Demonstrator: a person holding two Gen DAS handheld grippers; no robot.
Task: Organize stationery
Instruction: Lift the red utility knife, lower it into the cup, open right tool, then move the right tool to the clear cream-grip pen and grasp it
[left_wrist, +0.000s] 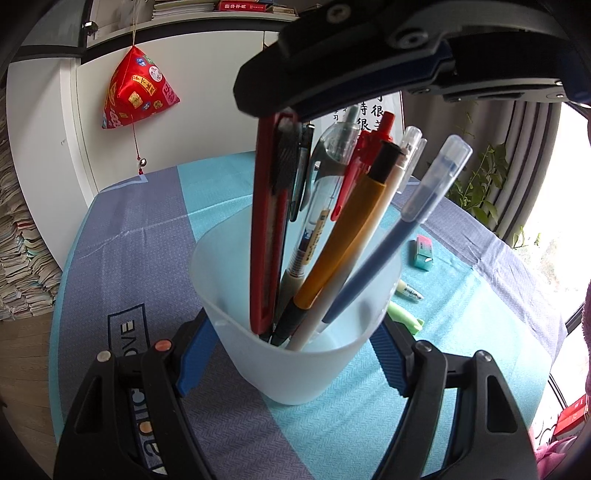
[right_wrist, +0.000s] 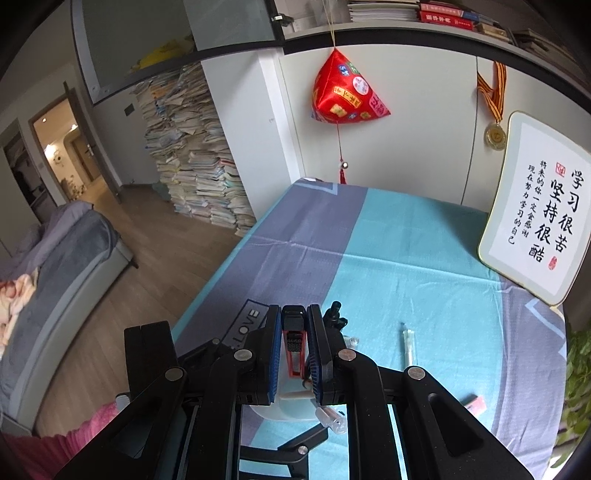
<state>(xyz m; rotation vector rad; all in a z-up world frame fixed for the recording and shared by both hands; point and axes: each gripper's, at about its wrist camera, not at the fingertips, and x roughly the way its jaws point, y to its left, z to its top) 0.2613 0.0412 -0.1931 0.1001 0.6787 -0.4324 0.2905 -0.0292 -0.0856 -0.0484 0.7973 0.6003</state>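
While the left tongs (left_wrist: 291, 354) clamp the cup (left_wrist: 295, 332) from both sides on the desk (left_wrist: 129, 229), the right tongs (right_wrist: 293, 354) are closed on the red knife (left_wrist: 267, 221), already half inside among the pens (left_wrist: 347, 229). I would lower it straight, then open. An eraser (left_wrist: 424, 251) and highlighter (left_wrist: 404, 317) lie nearby; the wall carries 1 red ornament (left_wrist: 138, 90).
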